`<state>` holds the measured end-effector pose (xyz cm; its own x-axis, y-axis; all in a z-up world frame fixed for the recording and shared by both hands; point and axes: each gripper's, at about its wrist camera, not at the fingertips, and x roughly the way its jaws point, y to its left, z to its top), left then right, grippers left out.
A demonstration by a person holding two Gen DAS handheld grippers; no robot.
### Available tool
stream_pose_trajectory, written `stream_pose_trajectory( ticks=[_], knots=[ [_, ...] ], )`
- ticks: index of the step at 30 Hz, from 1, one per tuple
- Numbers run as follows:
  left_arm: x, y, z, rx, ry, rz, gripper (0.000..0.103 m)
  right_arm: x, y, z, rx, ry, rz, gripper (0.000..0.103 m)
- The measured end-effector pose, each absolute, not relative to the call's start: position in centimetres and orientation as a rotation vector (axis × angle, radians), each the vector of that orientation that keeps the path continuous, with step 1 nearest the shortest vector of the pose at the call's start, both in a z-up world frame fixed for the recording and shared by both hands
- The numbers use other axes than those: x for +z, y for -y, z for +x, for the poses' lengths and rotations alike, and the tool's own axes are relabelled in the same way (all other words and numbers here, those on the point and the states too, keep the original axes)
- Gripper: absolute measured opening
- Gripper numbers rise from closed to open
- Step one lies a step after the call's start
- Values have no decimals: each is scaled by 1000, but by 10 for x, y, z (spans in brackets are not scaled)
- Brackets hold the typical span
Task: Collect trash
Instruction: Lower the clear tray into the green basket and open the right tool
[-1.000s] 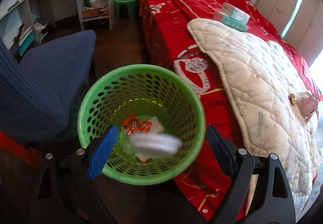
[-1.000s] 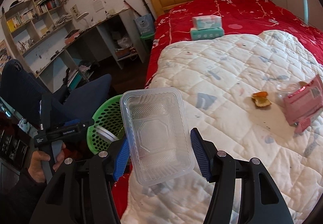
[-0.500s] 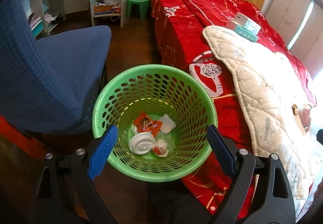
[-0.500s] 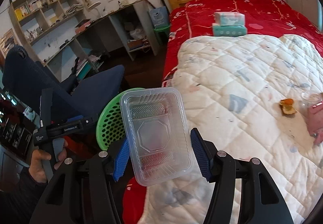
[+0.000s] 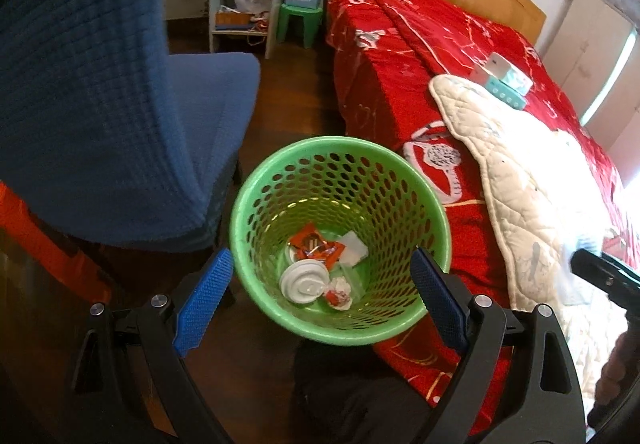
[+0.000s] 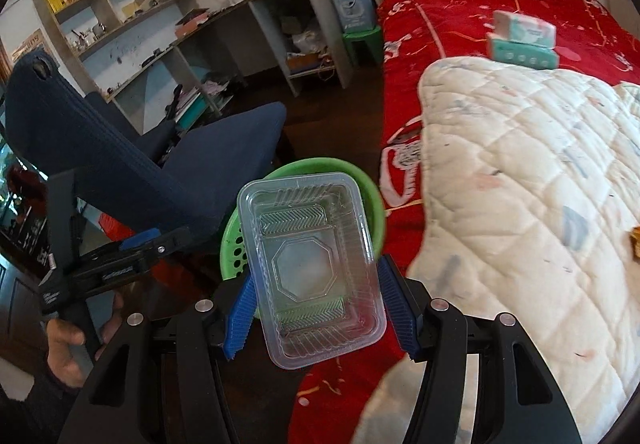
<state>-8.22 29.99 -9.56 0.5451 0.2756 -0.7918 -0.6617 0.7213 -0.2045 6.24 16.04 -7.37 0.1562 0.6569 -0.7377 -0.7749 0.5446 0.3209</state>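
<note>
The right gripper (image 6: 316, 308) holds a clear plastic box (image 6: 310, 268) above the green basket (image 5: 400, 324). The left gripper (image 5: 320, 300) is wide open.

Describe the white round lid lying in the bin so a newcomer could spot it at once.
Beside the bed with the red bedspread stands a green perforated plastic wastebasket on the dark floor. At its bottom lies the white round plastic lid, ridged in concentric rings, below an orange snack wrapper; it is the only disc-shaped piece among crumpled scraps.
</note>
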Motion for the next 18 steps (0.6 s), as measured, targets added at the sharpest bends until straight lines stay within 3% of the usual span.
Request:
stream_pose_trajectory(
  ticks=[12, 15, 18],
  knots=[
    [-103, -314, -102, 620, -810, -573, 89, -114, -223, 63, 1010, -1067, -157, 58],
    [-105, -315, -103, 620, -812, -582, 89, -120, -234, 63, 1016, -1080, -148, 71],
    [-105, -316, -104, 622, -812, -584, 89, -122, -240, 60, 1024, -1080, -138, 72]
  ],
)
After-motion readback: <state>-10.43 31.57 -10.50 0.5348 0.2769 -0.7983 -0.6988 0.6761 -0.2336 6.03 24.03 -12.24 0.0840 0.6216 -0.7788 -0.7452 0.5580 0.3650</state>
